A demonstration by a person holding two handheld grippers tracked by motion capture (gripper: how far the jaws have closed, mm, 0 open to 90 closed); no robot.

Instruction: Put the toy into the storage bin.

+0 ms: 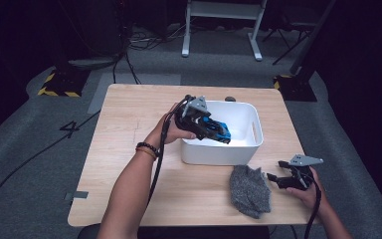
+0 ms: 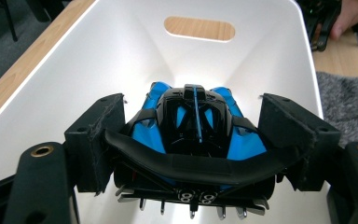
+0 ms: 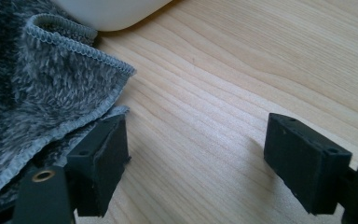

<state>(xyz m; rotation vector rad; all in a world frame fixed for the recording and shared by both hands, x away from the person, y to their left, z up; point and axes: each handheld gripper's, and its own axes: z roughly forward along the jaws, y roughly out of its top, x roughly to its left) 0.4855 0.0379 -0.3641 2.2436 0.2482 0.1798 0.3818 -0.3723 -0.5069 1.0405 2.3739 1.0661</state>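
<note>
Toy car (image 2: 196, 126) | clamped in left claw (image 2: 193, 140) | over white bin (image 2: 98, 51)

wooden table (image 1: 129, 164), grey cloth (image 1: 249, 190)

The bin (image 1: 243, 149) is set on the bench (image 1: 129, 164), right of centre and toward the far side. The toy car (image 1: 218, 130) is held over the bin's left half, clamped between the jaws of the left hand-held gripper (image 1: 206, 127). The cloth (image 1: 249, 189) is laid just near of the bin, by its right corner. The right hand-held gripper (image 1: 273, 178) is parked right beside the cloth's right edge, down at bench level.
</note>
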